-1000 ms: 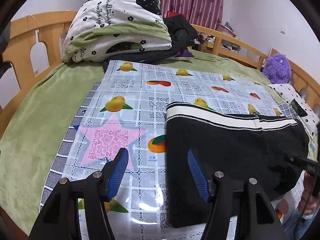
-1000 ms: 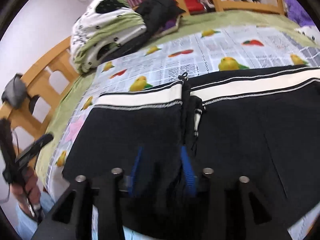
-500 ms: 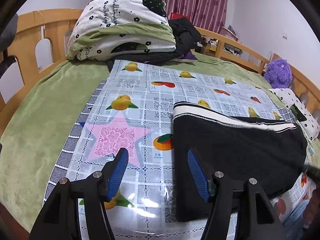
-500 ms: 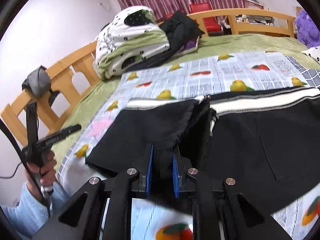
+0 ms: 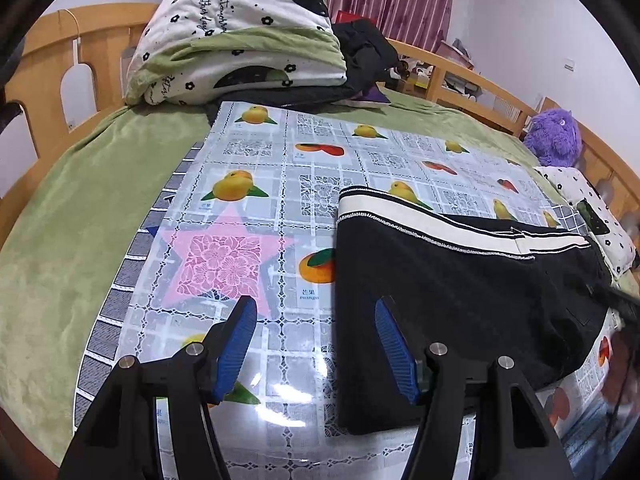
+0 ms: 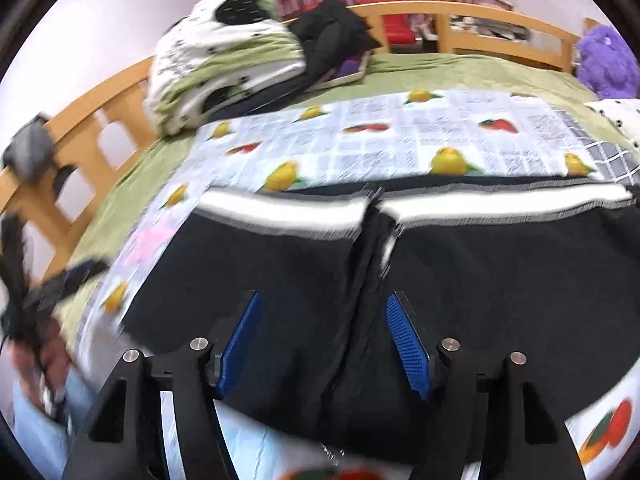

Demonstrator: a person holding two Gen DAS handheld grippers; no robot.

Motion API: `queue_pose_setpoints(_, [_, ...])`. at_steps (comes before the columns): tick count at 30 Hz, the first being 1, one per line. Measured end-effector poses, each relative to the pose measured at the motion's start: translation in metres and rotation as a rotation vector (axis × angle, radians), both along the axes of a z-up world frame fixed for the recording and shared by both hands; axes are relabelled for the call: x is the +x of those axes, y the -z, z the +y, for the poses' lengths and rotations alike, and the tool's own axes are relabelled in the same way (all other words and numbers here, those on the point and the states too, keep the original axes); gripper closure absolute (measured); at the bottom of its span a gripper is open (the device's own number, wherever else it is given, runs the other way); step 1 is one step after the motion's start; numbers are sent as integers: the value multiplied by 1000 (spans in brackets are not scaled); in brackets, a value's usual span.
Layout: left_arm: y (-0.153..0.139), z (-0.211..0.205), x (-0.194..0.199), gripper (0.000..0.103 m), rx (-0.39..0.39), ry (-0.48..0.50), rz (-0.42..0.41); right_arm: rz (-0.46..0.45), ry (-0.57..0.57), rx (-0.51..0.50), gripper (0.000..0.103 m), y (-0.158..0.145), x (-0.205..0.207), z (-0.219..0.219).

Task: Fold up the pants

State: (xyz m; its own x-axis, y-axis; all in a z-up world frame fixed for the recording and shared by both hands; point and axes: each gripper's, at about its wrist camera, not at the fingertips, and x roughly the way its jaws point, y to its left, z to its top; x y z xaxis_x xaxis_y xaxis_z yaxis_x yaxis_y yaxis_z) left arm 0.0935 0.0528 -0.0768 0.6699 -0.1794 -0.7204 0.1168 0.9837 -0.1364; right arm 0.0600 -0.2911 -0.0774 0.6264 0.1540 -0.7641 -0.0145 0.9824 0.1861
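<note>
Pants (image 5: 460,292) folded on fruit-print mat (image 5: 312,184), both jaws released.
Risk: right gripper (image 6: 326,340) snags the fold, left gripper (image 5: 316,334) idle.

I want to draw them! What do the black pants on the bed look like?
The black pants look like soft, thick fabric with a white waistband edged in thin dark stripes. They lie flat on the fruit-print mat, one side apparently folded over the other, leaving a seam down the middle. Neither open hand-held gripper, left or right, grips them.
</note>
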Motion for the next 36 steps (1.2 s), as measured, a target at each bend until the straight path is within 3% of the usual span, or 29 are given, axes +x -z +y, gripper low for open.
queue_pose_setpoints(4, [-1,-1,4,43,22,-13,-19,138,31,44,39,31,62,-13])
queue_pose_setpoints(6, [0,0,8,43,21,-24,-13,245,29,90,38,63,81,-12])
queue_pose_setpoints(7, [1,0,11,43,16,-27,-8,262,31,92,37,73,85,-10])
queue_pose_setpoints(8, [3,1,14,43,6,-29,1,178,20,36,40,68,81,-3])
queue_pose_setpoints(9, [4,1,16,43,-1,-28,6,161,-2,0,73,65,80,2])
queue_pose_setpoints(10, [6,0,20,43,-10,-27,16,128,-17,-30,86,57,79,5])
queue_pose_setpoints(12, [10,-2,27,43,-26,-22,36,25,-10,56,88,32,72,-13])
queue_pose_setpoints(13, [11,-3,28,43,-34,-17,44,4,-4,95,88,24,72,-23])
queue_pose_setpoints(15, [15,-8,31,43,-50,-1,59,31,29,71,88,28,78,-38])
queue_pose_setpoints(17, [19,-15,32,43,-46,19,74,179,61,29,86,62,89,-48])
queue_pose_setpoints(18, [21,-18,32,43,-34,25,79,206,62,37,82,70,90,-50])
queue_pose_setpoints(22, [21,-27,27,43,-6,39,71,146,58,-40,75,46,77,-42])
queue_pose_setpoints(28, [27,-38,23,43,-55,84,98,-80,-12,-13,55,5,5,-27])
queue_pose_setpoints(30, [33,-43,22,43,-74,83,118,-42,-68,-21,49,14,-2,-10])
queue_pose_setpoints(32, [39,-47,20,43,-83,83,140,142,-124,-96,46,51,9,7])
queue_pose_setpoints(33, [43,-50,19,43,-96,90,156,159,-132,-162,46,62,8,13])
queue_pose_setpoints(34, [46,-51,17,43,-106,97,164,124,-134,-213,54,60,3,18])
queue_pose_setpoints(36, [51,-52,12,43,-128,113,177,60,-150,-287,57,43,-15,23])
